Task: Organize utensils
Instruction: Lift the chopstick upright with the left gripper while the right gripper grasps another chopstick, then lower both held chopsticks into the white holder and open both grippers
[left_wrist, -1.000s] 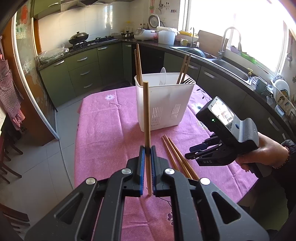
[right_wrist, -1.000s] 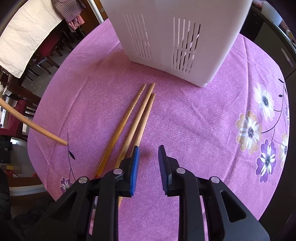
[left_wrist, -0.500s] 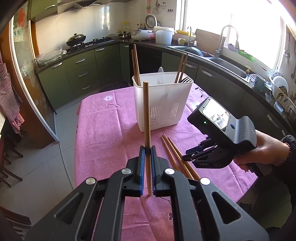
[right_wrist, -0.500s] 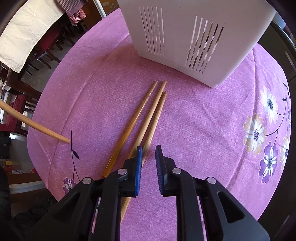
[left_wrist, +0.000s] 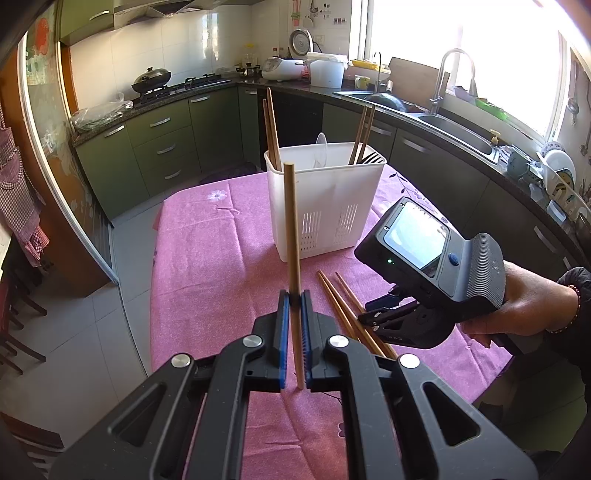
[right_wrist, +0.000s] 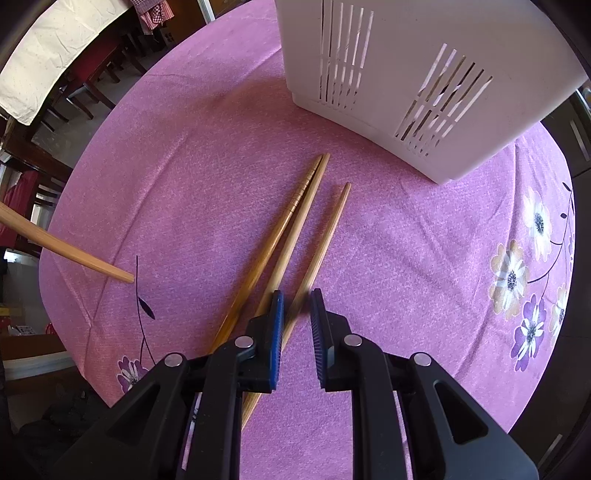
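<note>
The left gripper (left_wrist: 294, 295) clamps one chopstick (left_wrist: 291, 229) upright at frame centre. The right gripper (right_wrist: 296, 301), fingers apart, straddles the rightmost of three chopsticks (right_wrist: 295, 229) lying on the pink cloth (right_wrist: 184, 166) below the white caddy (right_wrist: 424, 74), upper right.

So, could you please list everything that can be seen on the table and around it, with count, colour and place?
Utensil holder: one, white, slotted, mid-table.
Chopsticks in the holder: two pairs, brown, upright at its left and right ends.
White spoon: one, in the holder.
Loose chopsticks: three, tan, flat on the cloth before the holder.
Held chopstick: one, tan, upright.
Tablecloth: one, pink, flowered.
Wok: one, dark, on the stove.
Left gripper: shut on the held chopstick.
Right gripper: open, straddling one loose chopstick.
</note>
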